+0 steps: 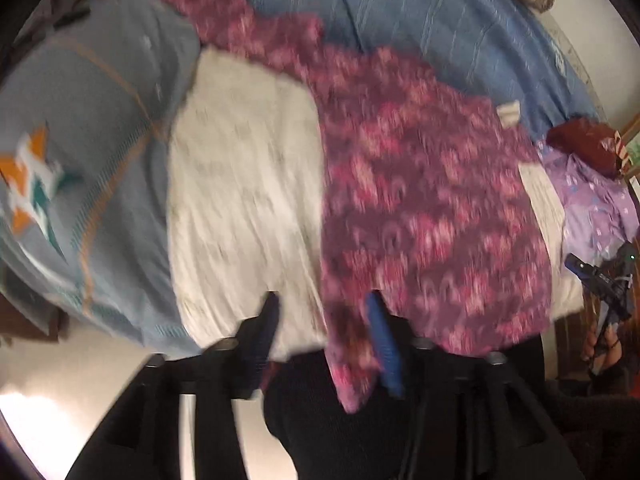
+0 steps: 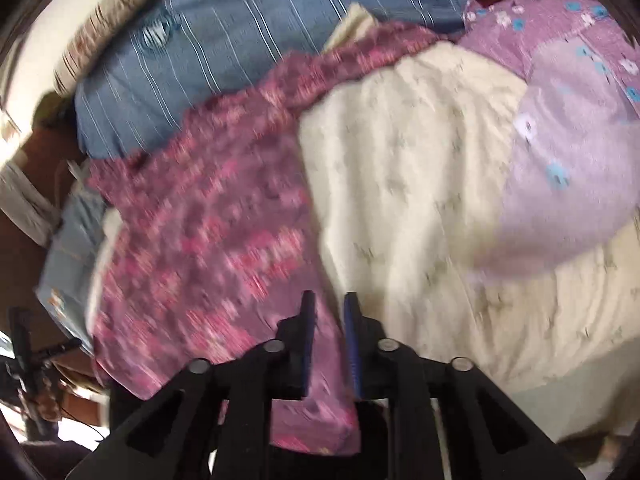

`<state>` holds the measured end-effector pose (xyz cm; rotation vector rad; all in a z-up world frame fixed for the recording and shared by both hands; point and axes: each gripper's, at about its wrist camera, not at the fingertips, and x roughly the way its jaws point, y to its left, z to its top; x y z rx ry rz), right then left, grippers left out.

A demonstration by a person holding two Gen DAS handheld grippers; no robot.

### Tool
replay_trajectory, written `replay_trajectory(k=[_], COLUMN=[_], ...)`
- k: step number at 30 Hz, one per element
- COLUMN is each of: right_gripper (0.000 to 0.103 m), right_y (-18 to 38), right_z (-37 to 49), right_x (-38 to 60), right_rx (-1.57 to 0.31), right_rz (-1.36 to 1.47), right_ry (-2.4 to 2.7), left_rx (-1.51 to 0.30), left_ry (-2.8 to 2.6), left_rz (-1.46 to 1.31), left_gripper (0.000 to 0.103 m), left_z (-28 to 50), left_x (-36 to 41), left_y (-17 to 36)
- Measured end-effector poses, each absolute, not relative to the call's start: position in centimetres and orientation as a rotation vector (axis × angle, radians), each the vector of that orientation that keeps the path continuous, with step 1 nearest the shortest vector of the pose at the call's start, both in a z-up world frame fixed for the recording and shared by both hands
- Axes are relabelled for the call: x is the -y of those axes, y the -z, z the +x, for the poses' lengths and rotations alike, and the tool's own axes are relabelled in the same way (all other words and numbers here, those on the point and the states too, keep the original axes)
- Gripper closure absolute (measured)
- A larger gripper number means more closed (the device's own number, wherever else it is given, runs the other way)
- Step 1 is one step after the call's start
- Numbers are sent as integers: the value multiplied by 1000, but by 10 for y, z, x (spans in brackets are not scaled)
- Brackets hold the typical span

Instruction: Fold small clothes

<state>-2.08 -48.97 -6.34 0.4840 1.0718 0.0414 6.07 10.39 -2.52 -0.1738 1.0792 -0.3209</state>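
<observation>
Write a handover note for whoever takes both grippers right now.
Left gripper: jaws open, holding nothing, over the near edge of the pink patterned garment.
Right gripper: jaws narrow, a strip of that garment's hem between them; grip unclear through blur.
The garment lies spread on the cream blanket, a lilac flowered garment to its right.
Done: garment laid out.
Left: fold it, then probably the lilac one.

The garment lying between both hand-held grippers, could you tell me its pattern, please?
Purple garment with a pink blotchy print; the right wrist view shows it best.
</observation>
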Motion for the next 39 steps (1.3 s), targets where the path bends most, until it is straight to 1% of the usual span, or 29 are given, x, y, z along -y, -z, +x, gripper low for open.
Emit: replay_trajectory(k=[1,2,3,5,10,11,13,14,15,16,17,18,19,20,21,23,24,25,26,27,28,30,31,33,34,35,36,37,39], right_gripper=[69,62,59,60,57,57,54,54,58,68,97,97,98,98,98,100,103,103,103,101,97,96,96,94,91,86,80,78,68], right_y=[57,54,52,55,86,94,112,120,119,117,115,109,104,99,98,107,114,125,130,127,123,115,108,95,85,74,65,55,35], right_z=[-9,3,20,58,141,153,172,177,179,182,188,192,193,195,195,195,193,193,189,185,181,173,168,163,164,166,168,170,178], right_x=[489,488,484,473,460,459,458,458,457,454,448,441,437,437,441,461,468,475,484,489,495,505,513,535,553,575,595,619,665], right_rx=[-1042,-1032,-1026,-1015,-1045,-1057,-1095,-1104,-1065,-1040,-1045,-1047,-1035,-1019,-1012,-1010,-1026,-1066,-1050,-1035,-1025,-1008,-992,-963,-945,-923,-899,-869,-820], right_rz=[487,486,485,488,482,468,468,491,509,539,538,473,435,410,398,389,366,342,409,449,501,562,578,594,600,614,628,645,674], right_ry=[-55,-62,-78,-116,-77,-53,-25,-34,-66,-151,-213,-215,-224,-219,-191,-83,-21,47,16,6,-2,-23,-19,4,36,76,115,163,256], left_rx=[-1056,-1038,-1038,-1074,-1248,-1262,-1209,-1208,-1212,-1217,-1208,-1203,-1204,-1212,-1221,-1218,-1208,-1208,-1200,-1195,-1190,-1173,-1164,-1146,-1131,-1111,-1091,-1079,-1066], left_ry=[298,281,271,268,237,231,242,287,330,361,363,324,285,243,192,161,155,142,134,135,139,175,194,227,233,239,248,252,263], left_rz=[-171,-173,-179,-215,-290,-290,-267,-274,-290,-303,-299,-268,-243,-227,-216,-241,-263,-258,-257,-263,-273,-299,-296,-275,-257,-230,-207,-185,-145], left_gripper=[32,29,29,29,32,31,31,43,57,81,82,82,86,93,94,91,91,91,91,91,91,91,88,75,62,53,49,44,40], left_z=[71,87,108,143,230,240,248,252,254,256,258,261,267,273,277,278,276,276,272,268,259,247,242,230,224,220,215,208,206], left_x=[-103,-100,-96,-86,-54,-48,-36,-29,-21,-15,-9,-4,-3,-4,-7,-17,-21,-19,-19,-20,-22,-22,-19,-19,-16,-8,-6,0,18], left_y=[19,16,16,25,75,82,78,77,73,70,66,65,68,74,80,88,87,87,83,79,70,56,47,27,17,8,-2,-10,-15])
